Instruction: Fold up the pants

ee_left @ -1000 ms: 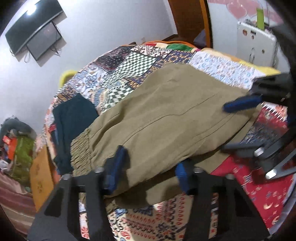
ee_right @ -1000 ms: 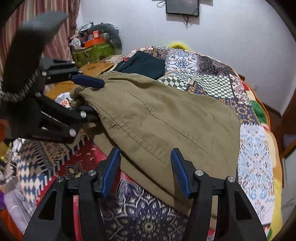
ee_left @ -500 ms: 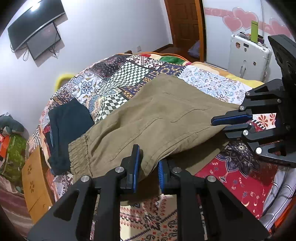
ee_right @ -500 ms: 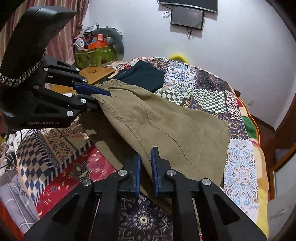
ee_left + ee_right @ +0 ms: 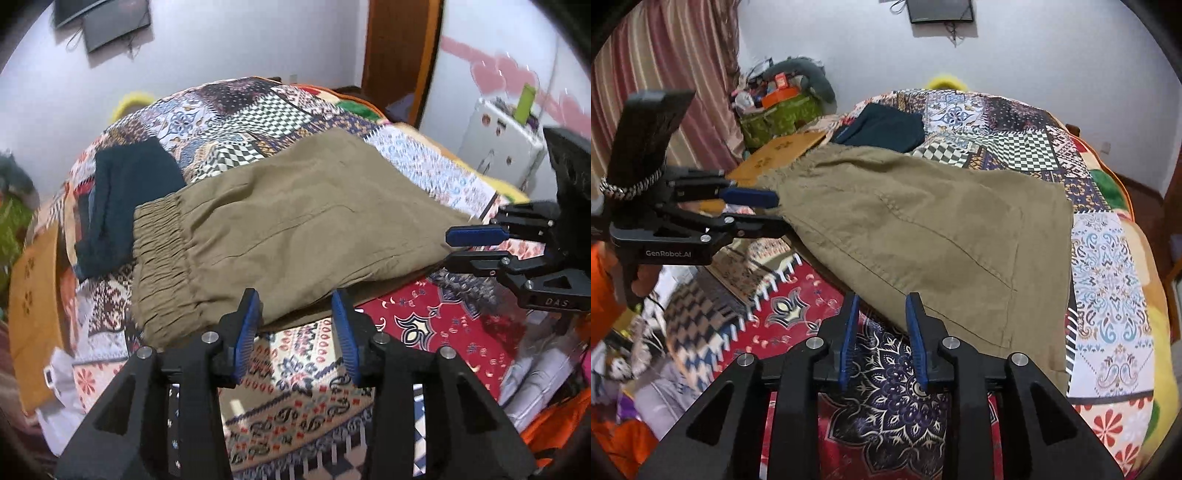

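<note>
Left wrist view: khaki pants (image 5: 295,221) folded near bed's (image 5: 258,110) front edge; left gripper (image 5: 297,314) and right gripper (image 5: 882,314) both opening, released, pads off the cloth.

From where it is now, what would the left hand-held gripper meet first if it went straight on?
Most likely the near folded edge of the khaki pants, just ahead of the left hand-held gripper, whose jaws are opening with nothing between them; depth is uncertain.
</note>
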{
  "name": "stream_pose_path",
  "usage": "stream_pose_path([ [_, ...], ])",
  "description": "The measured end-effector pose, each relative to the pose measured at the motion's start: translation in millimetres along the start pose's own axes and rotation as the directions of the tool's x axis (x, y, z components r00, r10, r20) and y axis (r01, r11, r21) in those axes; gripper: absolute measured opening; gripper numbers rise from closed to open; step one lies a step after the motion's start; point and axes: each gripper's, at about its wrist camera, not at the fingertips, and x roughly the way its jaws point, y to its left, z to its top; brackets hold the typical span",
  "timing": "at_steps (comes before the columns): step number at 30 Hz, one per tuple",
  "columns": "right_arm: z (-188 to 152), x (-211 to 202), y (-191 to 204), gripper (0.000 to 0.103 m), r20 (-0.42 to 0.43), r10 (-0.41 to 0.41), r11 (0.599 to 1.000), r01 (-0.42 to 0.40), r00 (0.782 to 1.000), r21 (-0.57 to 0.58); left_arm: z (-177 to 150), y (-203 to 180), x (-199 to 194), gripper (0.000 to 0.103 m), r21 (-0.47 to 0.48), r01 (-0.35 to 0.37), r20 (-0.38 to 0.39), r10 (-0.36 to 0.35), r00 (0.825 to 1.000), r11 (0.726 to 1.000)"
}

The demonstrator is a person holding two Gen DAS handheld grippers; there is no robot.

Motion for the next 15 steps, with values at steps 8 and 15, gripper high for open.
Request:
stream_pose_path([
  [8,23.4,-13.7,-4.2,0.035,0.111,0.019,0.995,-0.03,0.994,0.094,24.7,32.7,-26.0,0.045,-0.123,-0.009,0.095,0.021,0.995,0.992],
  [15,47.9,14.3,-1.0,0.039,0.111,0.049,0.99,-0.063,0.993,0.129,42.7,56.5,-2.5,0.047,-0.204,-0.029,0.07,0.044,0.997,0.979],
])
